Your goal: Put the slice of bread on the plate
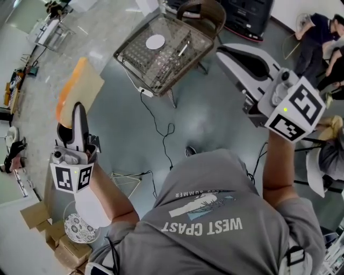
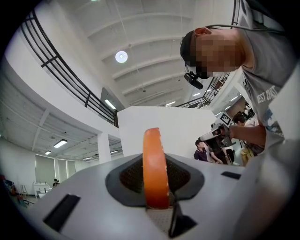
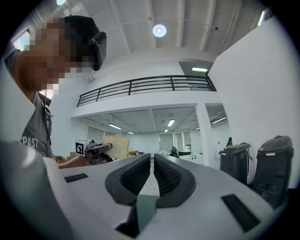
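At the left of the head view, the left gripper [image 1: 76, 114] is pinching the slice of bread [image 1: 80, 86] by its lower edge. Its jaws are standing only a little apart and pressing on the two faces of the slice. The bread is rising upright above the jaws, its orange crust facing the gripper's own camera and its pale tan face showing from above. It is hanging in the air over the grey floor [image 1: 215, 123], well apart from the plate [image 1: 155, 41].

The white plate is sitting on a clear, mesh-topped surface [image 1: 126, 54] at the top of the head view, with a small pale utensil lying just beside it. A brown chair [image 1: 201, 13] is standing behind that surface, and a thin cable [image 1: 158, 123] is trailing across the floor from under it.

The right gripper [image 3: 153, 164] is holding nothing. Its jaws are drawn together to a thin slit and pointing out roughly level. In the right gripper view the bread is showing far off to the left, held up in the other gripper.
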The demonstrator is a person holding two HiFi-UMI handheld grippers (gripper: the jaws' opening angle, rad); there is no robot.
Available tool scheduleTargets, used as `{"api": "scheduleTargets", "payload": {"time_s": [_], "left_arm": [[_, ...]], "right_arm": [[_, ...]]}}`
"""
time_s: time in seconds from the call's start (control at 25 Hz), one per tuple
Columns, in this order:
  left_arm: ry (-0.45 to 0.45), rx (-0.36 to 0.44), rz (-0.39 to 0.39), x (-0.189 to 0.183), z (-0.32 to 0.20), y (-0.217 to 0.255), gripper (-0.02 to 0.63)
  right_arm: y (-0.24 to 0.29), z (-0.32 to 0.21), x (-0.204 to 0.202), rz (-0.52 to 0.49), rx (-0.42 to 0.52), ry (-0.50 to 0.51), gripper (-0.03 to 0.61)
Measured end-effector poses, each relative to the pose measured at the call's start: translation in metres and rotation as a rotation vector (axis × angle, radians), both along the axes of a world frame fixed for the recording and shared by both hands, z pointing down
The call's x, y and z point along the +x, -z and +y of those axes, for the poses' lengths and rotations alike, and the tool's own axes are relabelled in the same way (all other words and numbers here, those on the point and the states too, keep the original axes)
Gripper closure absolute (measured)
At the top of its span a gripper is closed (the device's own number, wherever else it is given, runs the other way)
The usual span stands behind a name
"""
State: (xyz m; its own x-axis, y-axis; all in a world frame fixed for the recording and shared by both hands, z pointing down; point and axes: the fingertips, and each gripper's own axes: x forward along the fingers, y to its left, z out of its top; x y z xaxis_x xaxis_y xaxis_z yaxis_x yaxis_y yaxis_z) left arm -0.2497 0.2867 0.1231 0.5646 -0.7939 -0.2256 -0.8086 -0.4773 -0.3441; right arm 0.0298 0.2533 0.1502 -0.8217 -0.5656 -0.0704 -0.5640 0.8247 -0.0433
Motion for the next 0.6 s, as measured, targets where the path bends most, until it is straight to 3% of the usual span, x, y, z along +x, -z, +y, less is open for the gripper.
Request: {"api": "scheduleTargets", "payload": {"time_s": [0.28, 0.6], "left_arm": [[-0.014, -0.036, 0.022, -0.030, -0.024, -0.018, 0.514], [0.002, -0.091, 0.029, -0.013, -0.067, -0.030, 0.514]], "right_arm": [[-0.015, -0.022, -0.027, 0.008, -0.045, -0.013, 0.569], [-0.024, -0.068, -0.027, 0.022, -0.079, 0.027, 0.569]]}}
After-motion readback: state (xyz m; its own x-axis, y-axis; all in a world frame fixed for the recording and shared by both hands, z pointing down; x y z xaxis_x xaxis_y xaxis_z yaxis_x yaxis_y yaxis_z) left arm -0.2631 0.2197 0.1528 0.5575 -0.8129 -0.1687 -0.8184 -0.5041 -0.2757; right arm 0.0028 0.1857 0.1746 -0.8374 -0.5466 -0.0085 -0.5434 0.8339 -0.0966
